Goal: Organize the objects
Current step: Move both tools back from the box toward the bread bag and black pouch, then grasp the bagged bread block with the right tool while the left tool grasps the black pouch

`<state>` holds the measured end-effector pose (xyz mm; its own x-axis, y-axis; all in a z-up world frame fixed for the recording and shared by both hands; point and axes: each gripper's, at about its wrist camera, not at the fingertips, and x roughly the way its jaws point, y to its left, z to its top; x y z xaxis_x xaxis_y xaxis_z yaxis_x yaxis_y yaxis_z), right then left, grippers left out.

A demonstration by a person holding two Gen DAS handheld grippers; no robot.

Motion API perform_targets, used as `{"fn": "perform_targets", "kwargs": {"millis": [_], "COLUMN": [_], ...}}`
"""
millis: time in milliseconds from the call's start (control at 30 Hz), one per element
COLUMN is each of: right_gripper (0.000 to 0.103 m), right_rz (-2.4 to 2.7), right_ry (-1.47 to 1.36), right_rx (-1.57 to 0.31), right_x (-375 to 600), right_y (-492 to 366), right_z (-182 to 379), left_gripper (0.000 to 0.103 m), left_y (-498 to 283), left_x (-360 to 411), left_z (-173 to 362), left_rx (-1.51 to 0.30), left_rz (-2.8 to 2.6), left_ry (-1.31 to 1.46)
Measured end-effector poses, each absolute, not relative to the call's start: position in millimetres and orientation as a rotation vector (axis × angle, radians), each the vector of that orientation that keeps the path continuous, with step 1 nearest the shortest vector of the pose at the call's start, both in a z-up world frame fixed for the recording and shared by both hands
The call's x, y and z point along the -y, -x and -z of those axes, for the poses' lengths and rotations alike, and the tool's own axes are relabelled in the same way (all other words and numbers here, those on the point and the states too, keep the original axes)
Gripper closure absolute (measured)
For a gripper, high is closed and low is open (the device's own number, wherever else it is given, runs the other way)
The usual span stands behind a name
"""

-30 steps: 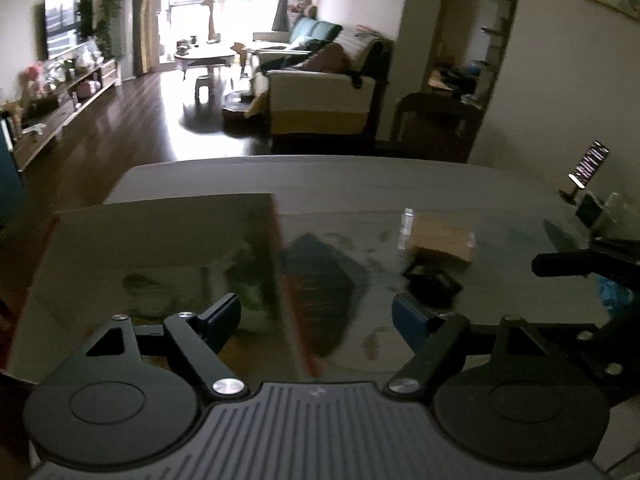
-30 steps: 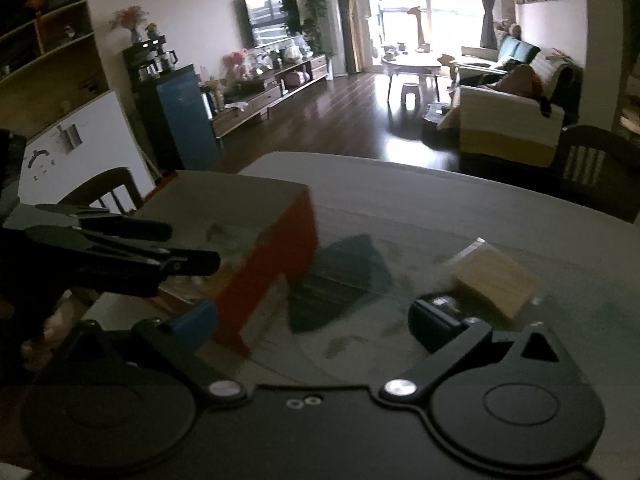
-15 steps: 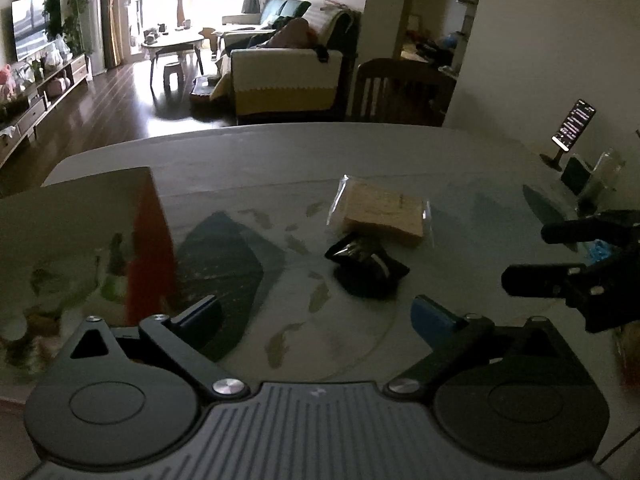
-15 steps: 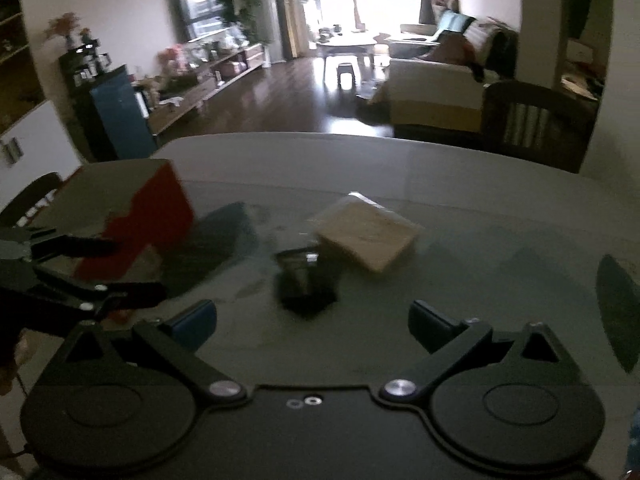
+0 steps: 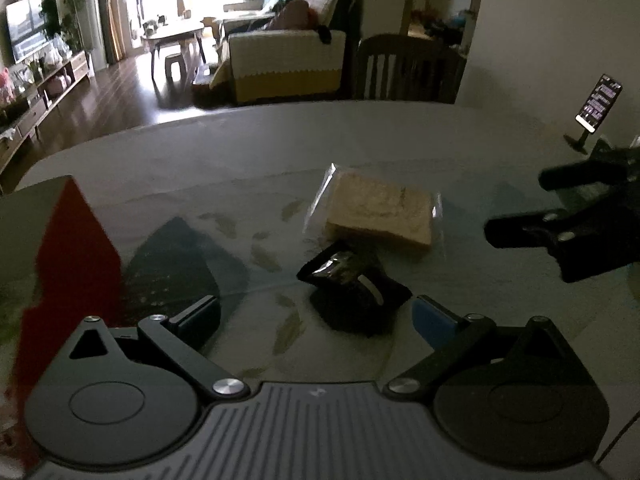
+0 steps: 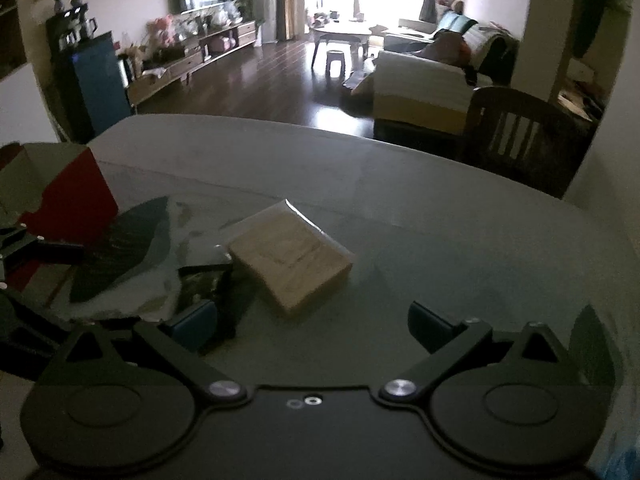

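**Both items still loose on the bench**

Left wrist view: my left gripper (image 5: 316, 316) is spread wide, holding nothing. The black pouch (image 5: 352, 284) lies just beyond it, touching the wrapped tan block (image 5: 380, 216); the red box (image 5: 76, 256) stands far left.

Right wrist view: my right gripper (image 6: 312, 320) is released and bare, with the block straight ahead. I judge the sorting not yet begun.

**Pale worktop with three items and a phone stand**

The rounded grey worktop (image 5: 248, 152) fills the middle of the frame. A tan block in clear wrap (image 5: 380, 210) lies at centre, a crumpled black packet (image 5: 352, 276) just below it. A red-sided box (image 5: 76, 252) sits at left. A phone on a stand (image 5: 596, 106) is upper right.
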<state>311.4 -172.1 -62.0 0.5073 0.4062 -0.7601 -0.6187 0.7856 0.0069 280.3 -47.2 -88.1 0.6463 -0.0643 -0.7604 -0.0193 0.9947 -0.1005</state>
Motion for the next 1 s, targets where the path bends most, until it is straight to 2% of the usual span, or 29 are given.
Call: {"fn": "perform_targets", "kwargs": {"millis": [567,1000], "right_gripper": [0.001,0.001], "right_rz": [-0.789,-0.856], "right_ry": [0.531,0.563], "right_rx": [-0.86,-0.888], "right_x": [108.3,86.4], "right_y": [-380.1,-398.6], "right_z": [105.5,135.4], "left_gripper": [0.001,0.001], "left_y": [-336.0,-357.0], "left_x": [56.8,61.8], "left_z": [124.6,145.0], "left_rx": [-0.922,-0.956], "left_rz": [-0.08,-0.132], "left_ry": [0.161,0.176]}}
